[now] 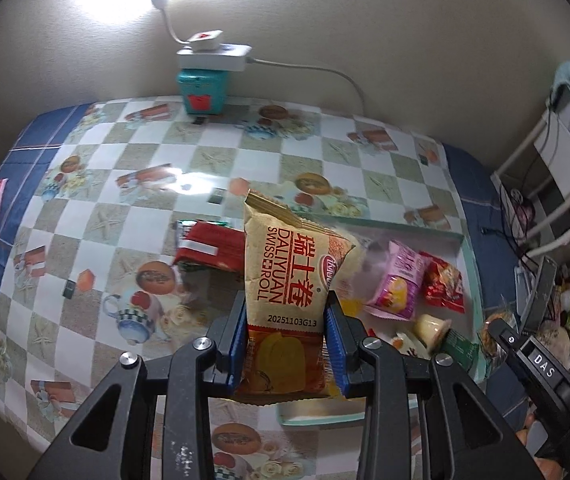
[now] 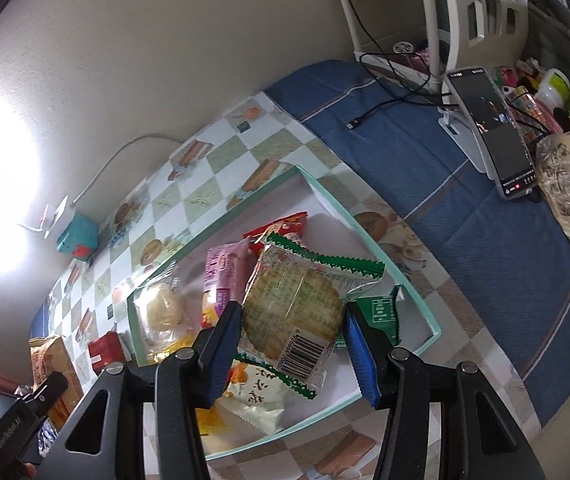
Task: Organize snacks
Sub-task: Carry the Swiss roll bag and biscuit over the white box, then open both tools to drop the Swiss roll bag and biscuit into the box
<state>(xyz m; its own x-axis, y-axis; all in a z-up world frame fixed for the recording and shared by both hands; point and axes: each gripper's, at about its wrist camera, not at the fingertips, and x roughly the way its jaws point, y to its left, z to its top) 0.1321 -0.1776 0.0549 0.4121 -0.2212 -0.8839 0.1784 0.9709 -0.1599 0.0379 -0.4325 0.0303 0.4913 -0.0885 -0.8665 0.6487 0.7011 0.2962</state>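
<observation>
Left gripper [image 1: 287,344] clamped Swiss roll packet [image 1: 287,280] upright betw. its pads, tray [image 1: 467,256] just right of it; right gripper [image 2: 293,340] pinched green-edged cracker packet [image 2: 297,300] above tray [image 2: 417,300]

Several snack packets [image 2: 225,276] lie in the tray [image 2: 369,220], on the table [image 1: 245,152].
</observation>
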